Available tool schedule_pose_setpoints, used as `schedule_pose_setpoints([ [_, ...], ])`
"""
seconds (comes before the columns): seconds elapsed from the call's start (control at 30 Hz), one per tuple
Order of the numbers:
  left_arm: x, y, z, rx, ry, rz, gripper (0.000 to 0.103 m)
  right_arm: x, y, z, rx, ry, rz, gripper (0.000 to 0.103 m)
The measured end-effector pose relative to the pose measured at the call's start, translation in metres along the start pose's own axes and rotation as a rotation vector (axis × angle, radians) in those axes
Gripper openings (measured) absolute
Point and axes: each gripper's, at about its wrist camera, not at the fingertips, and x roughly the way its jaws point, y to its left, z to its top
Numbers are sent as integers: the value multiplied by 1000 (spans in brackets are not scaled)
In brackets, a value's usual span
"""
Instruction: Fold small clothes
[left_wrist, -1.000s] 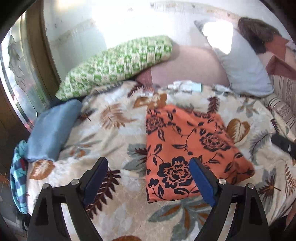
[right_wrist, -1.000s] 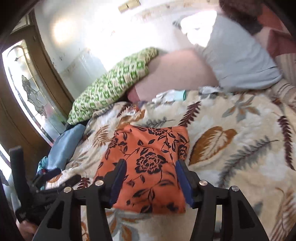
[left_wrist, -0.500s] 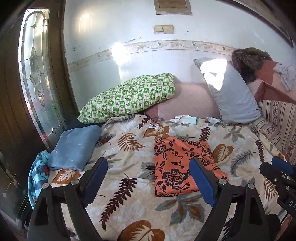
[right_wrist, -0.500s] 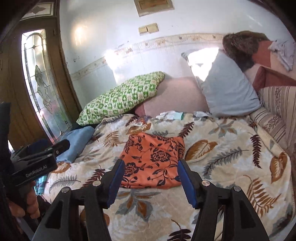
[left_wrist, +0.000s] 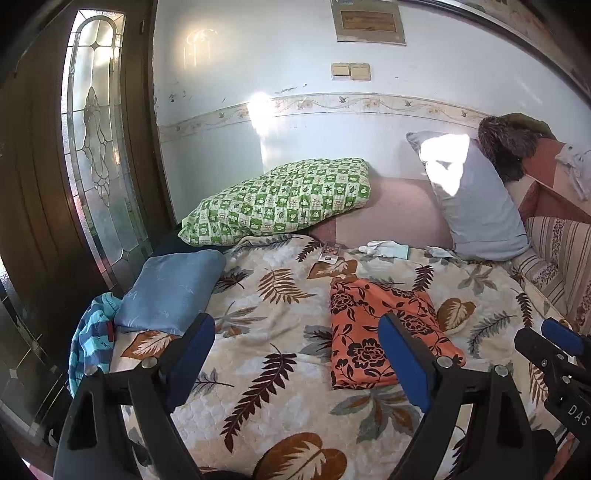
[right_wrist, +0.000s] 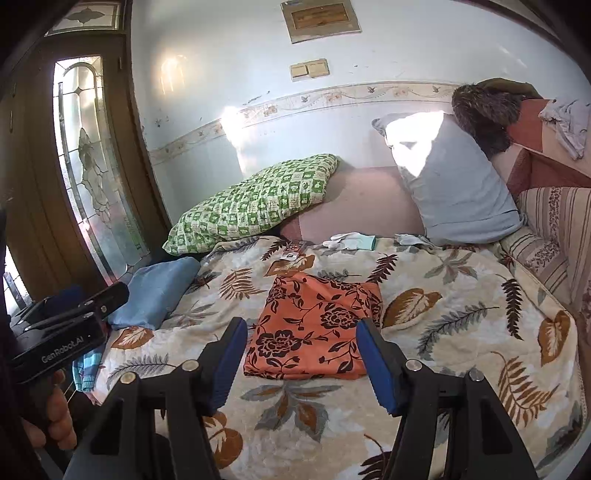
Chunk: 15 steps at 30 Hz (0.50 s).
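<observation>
The left gripper (left_wrist: 297, 354) hangs above the bed with its 2 blue-padded jaws spread wide and nothing between them. Its base is cut off by the bottom edge of its own view. The right gripper (right_wrist: 301, 356) is also parted with nothing in its grasp; its jaws have just been opening a little further. In the left wrist view only its tip shows at the right edge, so the rest is out of sight there. In the right wrist view the left tool appears at the left edge, held by a hand (right_wrist: 55, 421) whose fingers are partly cut off by the frame.

Beyond both sets of jaws the folded orange floral garment (right_wrist: 314, 328) lies flat on the leaf-patterned blanket (right_wrist: 461, 332), apart from both tools. In the left wrist view the right-hand jaw covers part of its near right edge.

Further out, a blue pillow (left_wrist: 170, 291) sits at the blanket's left side, with a striped turquoise cloth (left_wrist: 90, 343) hanging just beside it, half hidden by the bed edge. A green checked pillow (left_wrist: 284, 199) and a grey pillow (left_wrist: 476, 206) lean at the far end; a glare patch washes out the grey one's upper part. A pale glove (right_wrist: 351, 240) lies near the far blanket edge, and a small card-like item (right_wrist: 291, 254) nearby is too small to identify.
</observation>
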Motion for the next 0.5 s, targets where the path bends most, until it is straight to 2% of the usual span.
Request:
schedule_pose_setpoints([
  [0.5,5,3,-1,-7,11,20,90,3,0,1,23,-3,2,65],
])
